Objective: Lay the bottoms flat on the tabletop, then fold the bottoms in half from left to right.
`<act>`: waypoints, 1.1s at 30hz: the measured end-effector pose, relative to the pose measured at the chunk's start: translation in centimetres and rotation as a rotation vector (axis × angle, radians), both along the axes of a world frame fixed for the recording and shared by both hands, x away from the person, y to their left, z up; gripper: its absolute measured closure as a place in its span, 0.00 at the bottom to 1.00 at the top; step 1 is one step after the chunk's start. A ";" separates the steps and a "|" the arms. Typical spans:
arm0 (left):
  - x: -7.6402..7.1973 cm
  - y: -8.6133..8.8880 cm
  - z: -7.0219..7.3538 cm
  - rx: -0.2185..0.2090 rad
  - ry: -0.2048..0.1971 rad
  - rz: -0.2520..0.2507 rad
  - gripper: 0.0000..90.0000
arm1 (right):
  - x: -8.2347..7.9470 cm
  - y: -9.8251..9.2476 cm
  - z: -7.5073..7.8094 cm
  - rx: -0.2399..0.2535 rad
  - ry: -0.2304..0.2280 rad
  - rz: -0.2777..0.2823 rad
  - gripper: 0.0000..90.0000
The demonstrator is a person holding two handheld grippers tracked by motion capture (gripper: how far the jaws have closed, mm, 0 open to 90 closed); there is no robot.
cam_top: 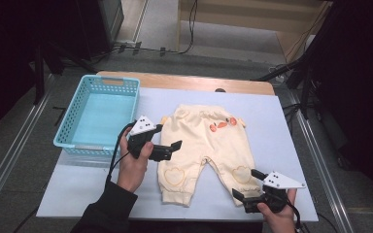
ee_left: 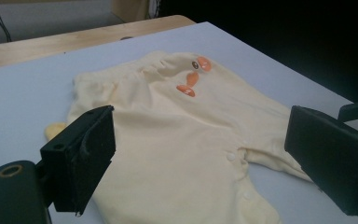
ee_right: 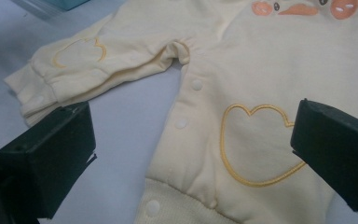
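Note:
A pair of cream baby trousers [cam_top: 206, 145] lies flat on the pale mat [cam_top: 272, 116], waistband toward the far side. An orange duck design [cam_top: 222, 124] sits near the waist, and a heart outline marks each knee. My left gripper [cam_top: 170, 132] is open, held just over the trousers' left edge at hip height; in the left gripper view its jaws stand wide above the cloth [ee_left: 177, 135] with nothing between them. My right gripper [cam_top: 247, 183] is open at the right leg's cuff. In the right gripper view its jaws frame the heart [ee_right: 256, 144] without touching it.
A light blue plastic basket [cam_top: 97, 80] stands at the mat's far left corner, close to my left hand. The wooden table edge [cam_top: 189, 82] runs behind the mat. Bare mat lies left of and below the trouser legs.

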State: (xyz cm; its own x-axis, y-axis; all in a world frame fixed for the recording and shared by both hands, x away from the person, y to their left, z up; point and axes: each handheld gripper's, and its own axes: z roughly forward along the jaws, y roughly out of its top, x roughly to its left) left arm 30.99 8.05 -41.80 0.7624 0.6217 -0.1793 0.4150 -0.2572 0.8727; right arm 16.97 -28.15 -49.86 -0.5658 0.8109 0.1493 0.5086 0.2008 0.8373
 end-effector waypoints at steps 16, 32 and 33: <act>4.0 -2.8 0.9 0.043 0.016 -0.034 0.00 | -0.1 0.5 0.0 0.007 0.006 0.023 0.00; 8.4 -4.9 -1.0 0.112 0.069 -0.028 0.00 | 0.0 2.4 0.0 0.008 0.008 0.084 0.00; 8.6 -5.1 -1.2 0.117 0.073 -0.027 0.00 | 0.0 2.7 0.0 0.006 0.005 0.089 0.00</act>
